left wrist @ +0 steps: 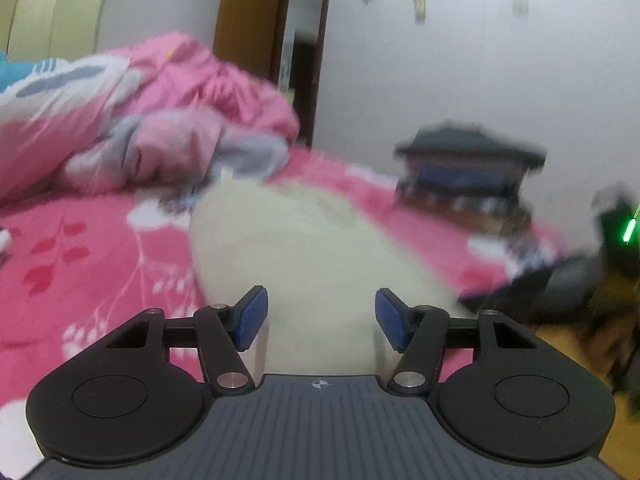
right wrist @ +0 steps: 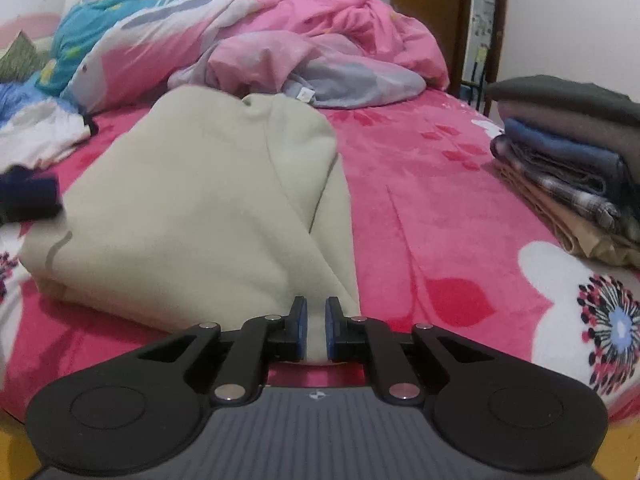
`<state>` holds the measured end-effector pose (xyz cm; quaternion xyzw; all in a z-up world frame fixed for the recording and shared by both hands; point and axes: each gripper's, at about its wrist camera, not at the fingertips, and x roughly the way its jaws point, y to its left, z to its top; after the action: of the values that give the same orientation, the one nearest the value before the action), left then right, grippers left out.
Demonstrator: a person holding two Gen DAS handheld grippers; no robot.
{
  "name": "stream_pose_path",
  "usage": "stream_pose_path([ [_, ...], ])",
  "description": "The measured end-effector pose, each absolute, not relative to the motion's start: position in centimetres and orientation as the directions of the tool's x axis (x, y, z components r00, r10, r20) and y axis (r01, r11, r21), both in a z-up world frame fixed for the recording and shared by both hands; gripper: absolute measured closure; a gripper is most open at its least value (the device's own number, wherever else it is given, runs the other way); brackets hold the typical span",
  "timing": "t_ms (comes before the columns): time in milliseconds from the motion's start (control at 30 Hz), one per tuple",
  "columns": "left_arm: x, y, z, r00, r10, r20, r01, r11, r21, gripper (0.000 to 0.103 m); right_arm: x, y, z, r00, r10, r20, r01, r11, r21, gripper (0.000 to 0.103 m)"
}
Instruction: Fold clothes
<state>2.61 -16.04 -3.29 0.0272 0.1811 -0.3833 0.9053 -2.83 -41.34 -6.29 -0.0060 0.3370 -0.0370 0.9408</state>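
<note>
A: Garment? Jaws?
B: Soft cream fleece garment (right wrist: 208, 208) on pink floral bed (right wrist: 432, 216). Right gripper (right wrist: 316, 330) pinches its near hem; left gripper (left wrist: 320, 318) spread wide, holding nothing.
A: Unclear?
B: Left view blurred; folded stack (right wrist: 576, 168) cut off right.

Cream garment (right wrist: 200, 208) on pink flowered bedspread (right wrist: 432, 200); pink crumpled quilt (right wrist: 340, 24)

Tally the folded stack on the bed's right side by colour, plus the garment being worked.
Folded stack, right wrist view:
Dark green folded top layer: 1
Brown folded layer: 1
Blue folded layer: 1
Dark plaid folded layer: 1
Tan folded bottom layer: 1
Cream fleece garment: 1
Total: 6
</note>
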Motion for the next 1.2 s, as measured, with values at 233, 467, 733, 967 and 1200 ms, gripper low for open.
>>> stream_pose_path([
  [233,4.1,-19.0,-6.3,0.663,-0.624,-0.414,0.694,0.719,0.029,0.043,0.1,-39.8,2.0,0.851,-0.041,-0.523,0.011,0.998,-0.060,0.093],
  [467,3.9,-17.9,-7.3,0.664,-0.652,-0.364,0.697,0.717,-0.012,0.043,9.5,-35.9,3.7,0.871,0.126,-0.475,-0.193,0.977,-0.095,0.093],
  [733,3.8,-17.1,-8.6,0.649,-0.699,-0.300,0.722,0.690,-0.047,0.043,15.1,-40.7,-4.0,0.743,0.024,-0.669,-0.039,0.999,-0.008,0.093],
  [967,3.4,-16.7,-9.4,0.660,-0.712,-0.239,0.723,0.689,-0.054,0.043,17.5,-36.3,0.6,0.803,0.171,-0.571,-0.249,0.966,-0.062,0.094],
  [1200,3.5,-16.4,-9.8,0.654,-0.728,-0.206,0.733,0.677,-0.064,0.043,22.2,-45.3,-7.1,0.735,-0.066,-0.674,0.202,0.971,0.125,0.096],
])
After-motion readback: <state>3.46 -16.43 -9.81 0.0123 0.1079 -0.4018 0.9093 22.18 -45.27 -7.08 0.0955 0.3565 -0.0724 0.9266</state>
